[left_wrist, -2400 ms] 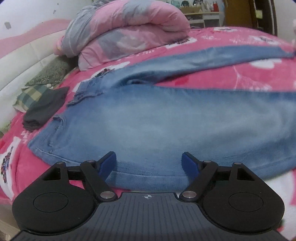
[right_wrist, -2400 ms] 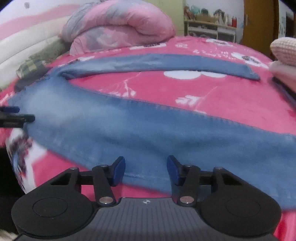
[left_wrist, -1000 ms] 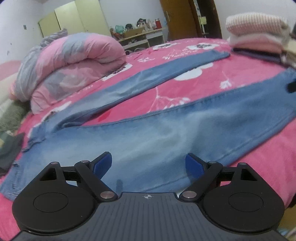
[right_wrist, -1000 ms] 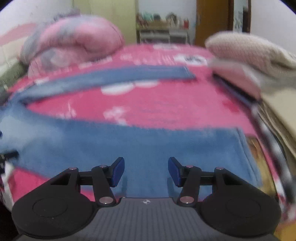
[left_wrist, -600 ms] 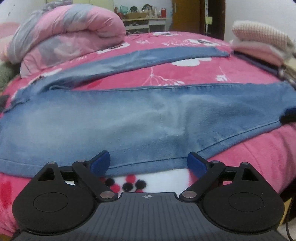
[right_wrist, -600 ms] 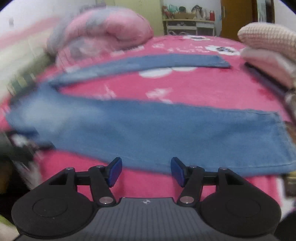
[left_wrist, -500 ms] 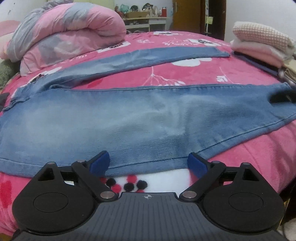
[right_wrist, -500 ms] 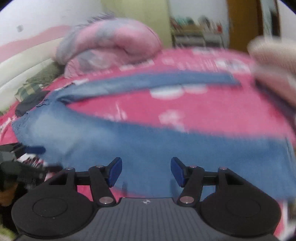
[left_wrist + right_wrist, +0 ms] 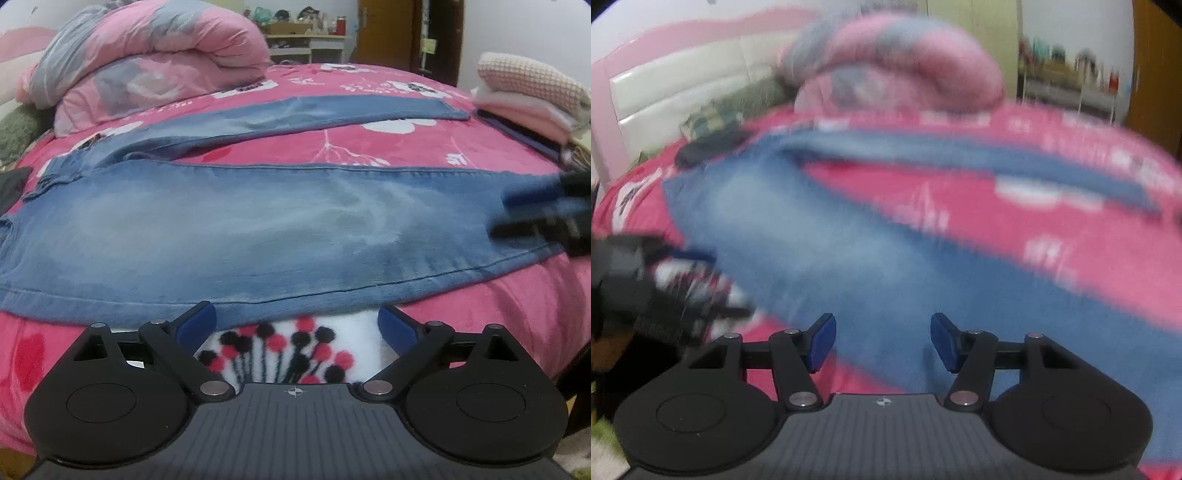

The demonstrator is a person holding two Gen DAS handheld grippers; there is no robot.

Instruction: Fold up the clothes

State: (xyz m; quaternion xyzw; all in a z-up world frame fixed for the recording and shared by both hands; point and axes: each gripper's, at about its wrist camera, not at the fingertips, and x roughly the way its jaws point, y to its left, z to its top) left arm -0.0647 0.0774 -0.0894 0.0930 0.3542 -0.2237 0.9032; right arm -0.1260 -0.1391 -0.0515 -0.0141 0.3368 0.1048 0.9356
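Across the near edge of the bed (image 9: 517, 295), the jeans (image 9: 258, 229) lie flat with legs spread, while the left gripper (image 9: 295, 325) and right gripper (image 9: 882, 338) hover empty, fingers apart, apparently positioned for a first fold.

I'm in a home bedroom: bed w/ pink floral blanket (image 9: 461, 136), rolled duvet (image 9: 147, 62), padded headboard (image 9: 665, 96), cluttered shelf (image 9: 306, 35), wooden door (image 9: 384, 31) at back.

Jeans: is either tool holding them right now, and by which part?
Nothing is held. The left tool and right tool are both open with empty gaps, at the near edge of the jeans, which lie flat on the bed.
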